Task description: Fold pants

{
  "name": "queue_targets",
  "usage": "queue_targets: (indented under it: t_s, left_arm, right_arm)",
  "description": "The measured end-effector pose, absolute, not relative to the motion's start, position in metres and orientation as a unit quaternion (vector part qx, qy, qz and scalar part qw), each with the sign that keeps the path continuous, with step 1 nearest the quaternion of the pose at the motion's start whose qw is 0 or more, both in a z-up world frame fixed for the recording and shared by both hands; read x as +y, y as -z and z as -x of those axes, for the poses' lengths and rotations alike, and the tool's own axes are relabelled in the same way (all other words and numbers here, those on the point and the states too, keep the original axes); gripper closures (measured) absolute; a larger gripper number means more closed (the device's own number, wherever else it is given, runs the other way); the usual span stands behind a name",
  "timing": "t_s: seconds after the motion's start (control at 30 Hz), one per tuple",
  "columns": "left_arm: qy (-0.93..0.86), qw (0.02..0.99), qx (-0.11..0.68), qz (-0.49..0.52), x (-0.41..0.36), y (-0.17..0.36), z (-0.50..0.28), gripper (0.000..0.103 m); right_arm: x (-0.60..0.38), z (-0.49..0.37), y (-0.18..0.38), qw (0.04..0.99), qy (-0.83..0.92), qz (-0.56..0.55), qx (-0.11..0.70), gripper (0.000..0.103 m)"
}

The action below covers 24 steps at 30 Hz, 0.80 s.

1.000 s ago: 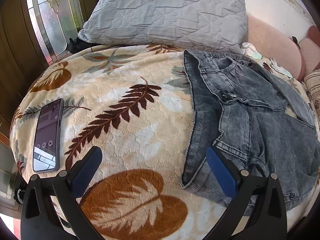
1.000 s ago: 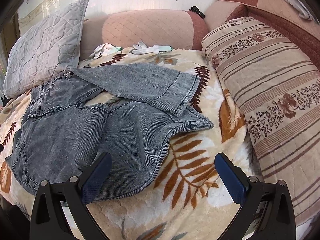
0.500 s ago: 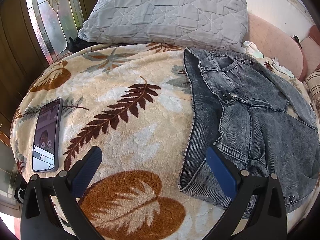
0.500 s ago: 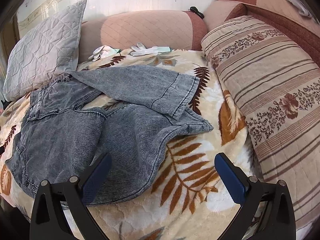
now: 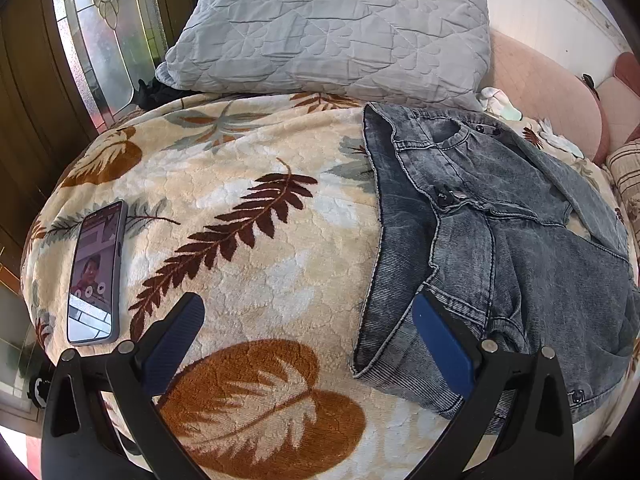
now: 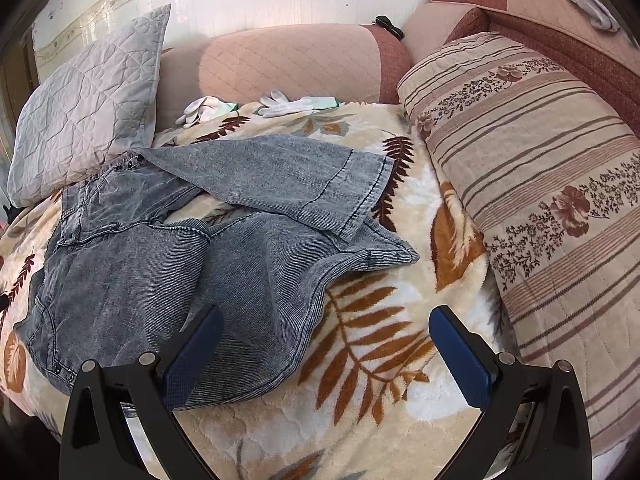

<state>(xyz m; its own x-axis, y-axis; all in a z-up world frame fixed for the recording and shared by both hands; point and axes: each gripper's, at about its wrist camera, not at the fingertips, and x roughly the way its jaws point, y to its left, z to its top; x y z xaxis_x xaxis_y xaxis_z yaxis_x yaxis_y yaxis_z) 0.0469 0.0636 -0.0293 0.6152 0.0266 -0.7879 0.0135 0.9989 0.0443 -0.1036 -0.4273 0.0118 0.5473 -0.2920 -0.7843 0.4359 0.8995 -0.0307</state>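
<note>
Grey washed denim pants (image 5: 500, 240) lie spread and rumpled on a leaf-patterned blanket (image 5: 260, 240). Their waistband faces the left wrist view and their short legs (image 6: 280, 184) point toward the striped cushion. My left gripper (image 5: 308, 328) is open and empty, low over the blanket. Its right finger (image 5: 440, 340) hangs over the waistband's near corner. My right gripper (image 6: 326, 340) is open and empty. Its left finger (image 6: 192, 352) is over the near leg's hem. Whether either finger touches the cloth is unclear.
A phone (image 5: 96, 276) with a lit screen lies on the blanket at the left. A grey quilted pillow (image 5: 328, 28) leans at the head end. White gloves (image 6: 296, 104) lie by the sofa back. A striped floral cushion (image 6: 540, 184) bounds the right side.
Both grippers have drifted only slightly. The pants sit a little farther left in the right wrist view. The phone screen picture has changed.
</note>
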Motion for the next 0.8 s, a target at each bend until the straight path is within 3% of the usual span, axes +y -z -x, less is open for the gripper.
queue_targets:
  t_s: [0.8]
  left_arm:
    - [-0.034, 0.888, 0.458, -0.021, 0.080, 0.047, -0.084, 0.000]
  right_arm:
    - [-0.457, 0.098, 0.000, 0.863, 0.232, -0.105, 0.437, 0.000]
